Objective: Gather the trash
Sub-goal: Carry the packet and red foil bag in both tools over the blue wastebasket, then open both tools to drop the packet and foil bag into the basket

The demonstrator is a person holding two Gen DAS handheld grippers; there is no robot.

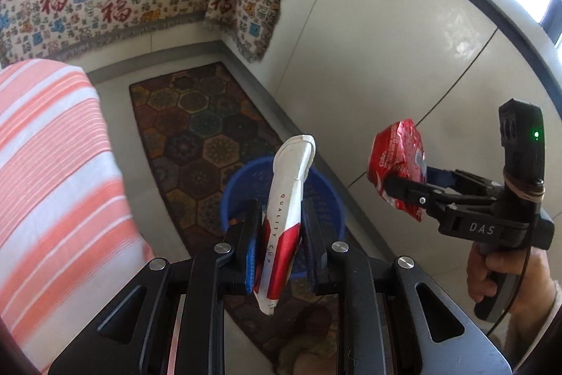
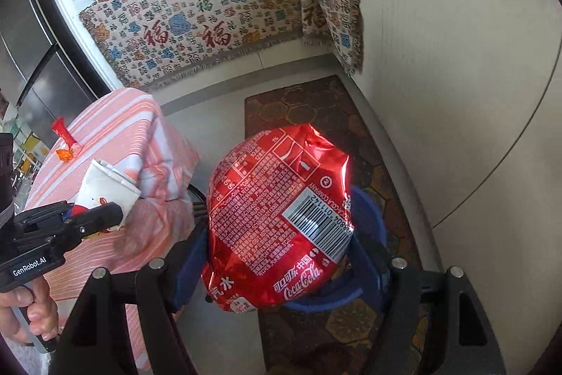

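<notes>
My left gripper (image 1: 282,224) is shut on a flattened white and red paper cup (image 1: 286,185) that stands upright between its pads. Straight below the cup sits a blue bin (image 1: 332,199) on the floor. My right gripper (image 2: 277,262) is shut on a crumpled red Coca-Cola package (image 2: 277,217), which hangs over the same blue bin (image 2: 370,217) and hides most of it. From the left wrist the right gripper (image 1: 418,180) shows at the right, with the red package (image 1: 395,160) beside the bin. From the right wrist the left gripper (image 2: 95,217) and its cup (image 2: 105,185) show at the left.
A table under a pink striped cloth (image 2: 116,129) stands left of the bin, with a red wrapper (image 2: 60,129) and an orange wrapper (image 2: 65,155) on it. A patterned rug (image 1: 196,129) lies under the bin. White cabinet fronts (image 1: 386,41) run along the right. A patterned blanket (image 2: 210,16) hangs behind.
</notes>
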